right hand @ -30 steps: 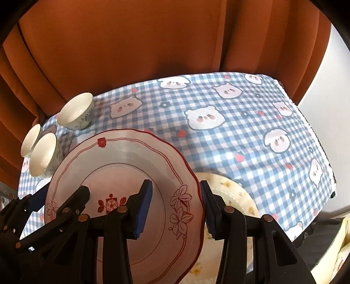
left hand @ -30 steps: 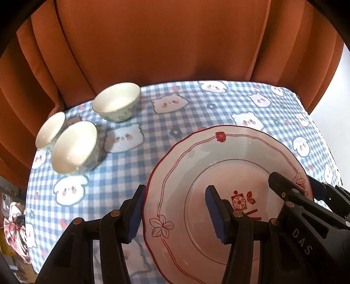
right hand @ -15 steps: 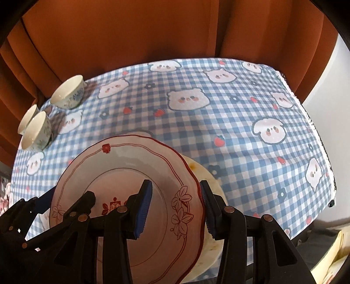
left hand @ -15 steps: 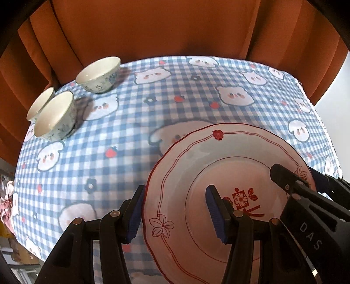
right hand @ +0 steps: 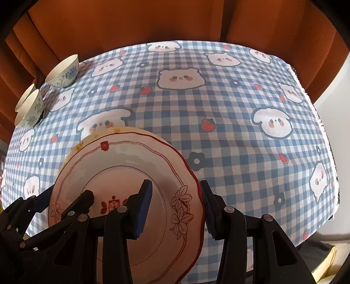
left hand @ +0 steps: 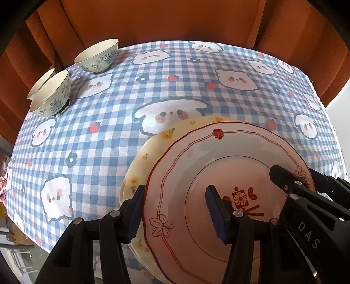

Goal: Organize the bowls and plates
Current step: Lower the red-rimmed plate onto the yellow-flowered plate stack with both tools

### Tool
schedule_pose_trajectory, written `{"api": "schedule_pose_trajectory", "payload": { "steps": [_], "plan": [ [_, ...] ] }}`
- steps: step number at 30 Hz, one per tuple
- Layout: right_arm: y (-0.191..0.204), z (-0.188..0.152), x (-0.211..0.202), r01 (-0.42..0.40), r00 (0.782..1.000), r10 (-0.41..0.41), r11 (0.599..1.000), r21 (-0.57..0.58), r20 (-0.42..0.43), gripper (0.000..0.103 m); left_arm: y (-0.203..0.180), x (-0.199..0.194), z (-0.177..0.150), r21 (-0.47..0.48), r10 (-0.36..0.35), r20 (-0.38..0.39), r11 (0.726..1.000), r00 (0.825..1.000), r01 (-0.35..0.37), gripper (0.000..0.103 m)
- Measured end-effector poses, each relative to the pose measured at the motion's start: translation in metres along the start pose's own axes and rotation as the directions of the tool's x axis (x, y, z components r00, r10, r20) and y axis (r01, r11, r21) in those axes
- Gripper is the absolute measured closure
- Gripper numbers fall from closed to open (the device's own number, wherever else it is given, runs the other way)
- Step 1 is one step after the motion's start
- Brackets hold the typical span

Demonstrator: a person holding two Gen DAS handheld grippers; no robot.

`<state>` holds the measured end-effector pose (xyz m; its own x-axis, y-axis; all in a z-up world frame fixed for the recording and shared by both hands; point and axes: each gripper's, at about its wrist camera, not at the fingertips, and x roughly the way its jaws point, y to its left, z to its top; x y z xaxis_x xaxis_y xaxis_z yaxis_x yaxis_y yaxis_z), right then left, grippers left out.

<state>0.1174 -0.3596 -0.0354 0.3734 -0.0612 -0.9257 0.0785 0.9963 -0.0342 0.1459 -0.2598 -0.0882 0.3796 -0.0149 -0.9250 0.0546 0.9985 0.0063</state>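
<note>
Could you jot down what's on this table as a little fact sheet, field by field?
surface: table under a blue checked cloth with cartoon animals
held: red-rimmed plate
left gripper: clamped on the plate's left edge
right gripper: clamped on its right edge
beneath: yellow-flowered plate, lying on the cloth
bowls: three, far left corner, upright, none stacked
backdrop: orange curtain
</note>
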Motion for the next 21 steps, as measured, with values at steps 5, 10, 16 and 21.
{"api": "schedule_pose_trajectory", "payload": {
  "steps": [5, 10, 16, 21],
  "plan": [
    [-0.007, 0.001, 0.008, -0.019, 1.000, 0.019, 1.000, -0.009, -0.017, 0.055, -0.007, 0.002, 0.000, 0.007, 0.035, 0.007, 0.999, 0.999, -0.035, 0.048],
    [-0.013, 0.000, 0.014, -0.039, 0.999, 0.039, 0.999, -0.007, -0.035, 0.055, -0.007, 0.003, -0.002, -0.010, 0.043, 0.008, 0.999, 0.999, -0.043, 0.048],
    [-0.016, -0.003, 0.013, -0.059, 0.998, 0.059, 0.998, -0.006, -0.031, 0.055, -0.008, 0.003, -0.003, -0.020, 0.044, 0.015, 0.999, 0.999, -0.044, 0.047],
    [-0.021, -0.009, 0.004, -0.091, 0.996, 0.091, 0.996, 0.001, -0.016, 0.057, -0.008, 0.003, -0.003, -0.020, 0.047, 0.022, 0.999, 0.999, -0.046, 0.047]
  ]
}}
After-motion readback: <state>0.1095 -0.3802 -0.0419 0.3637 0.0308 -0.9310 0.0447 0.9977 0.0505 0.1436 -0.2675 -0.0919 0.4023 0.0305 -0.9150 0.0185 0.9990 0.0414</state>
